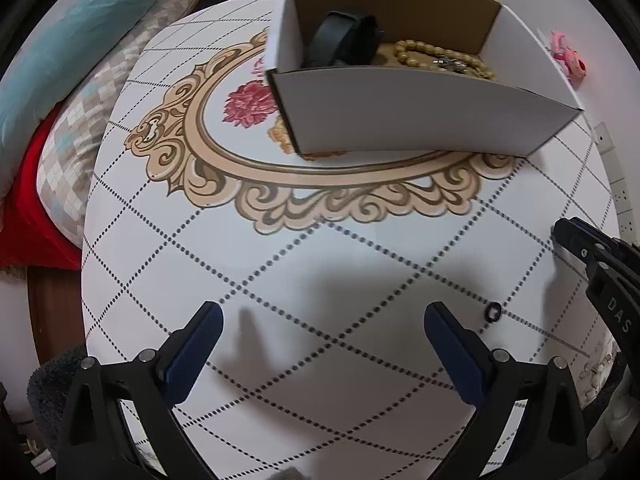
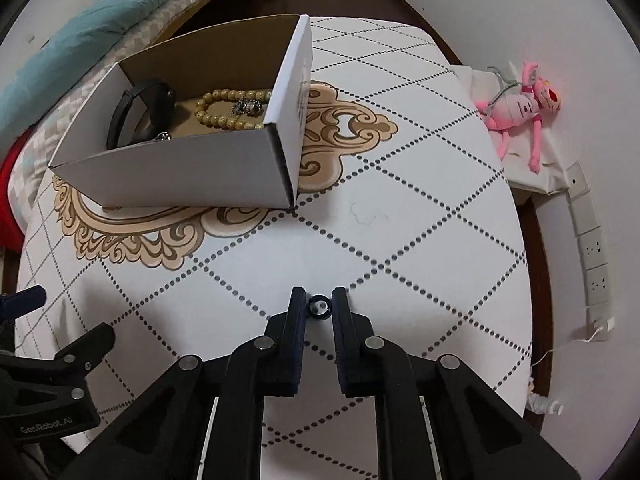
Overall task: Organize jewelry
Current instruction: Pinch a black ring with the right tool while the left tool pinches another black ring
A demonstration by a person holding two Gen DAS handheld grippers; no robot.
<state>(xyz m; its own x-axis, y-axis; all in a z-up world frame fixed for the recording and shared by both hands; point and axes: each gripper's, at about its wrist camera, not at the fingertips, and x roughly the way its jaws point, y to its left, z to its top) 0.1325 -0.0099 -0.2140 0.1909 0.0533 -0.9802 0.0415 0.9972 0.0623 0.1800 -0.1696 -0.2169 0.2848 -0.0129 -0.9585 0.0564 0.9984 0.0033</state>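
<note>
Below, the right claw (image 2: 319, 298) is hovering low over the desk (image 2: 420, 208), its fingers narrowed around a small black ring (image 2: 319, 307). The ring is lying flat on the white cloth between the fingertips; whether the pads are touching it cannot be told. From the left wrist view the same ring (image 1: 493, 311) is sitting on a dotted grid line, just beside the left claw's right finger, with the right claw (image 1: 560, 232) entering from the right edge.

The left claw (image 1: 322, 320) is standing wide and holding nothing, poised above bare cloth.

Farther back, a white cardboard box (image 2: 192, 176) is resting on the ornate tan medallion (image 2: 132, 236) printed on the cloth, well apart from the ring. Inside it, a black band (image 2: 136, 114) is leaning at the left, and a beaded bracelet (image 2: 224, 110) is lying at the right with a small metallic piece (image 2: 249, 107) on it.

A pink plush toy (image 2: 520, 108) is lying beyond the desk's right edge; a bed with a teal blanket (image 1: 80, 40) is showing at the left.
</note>
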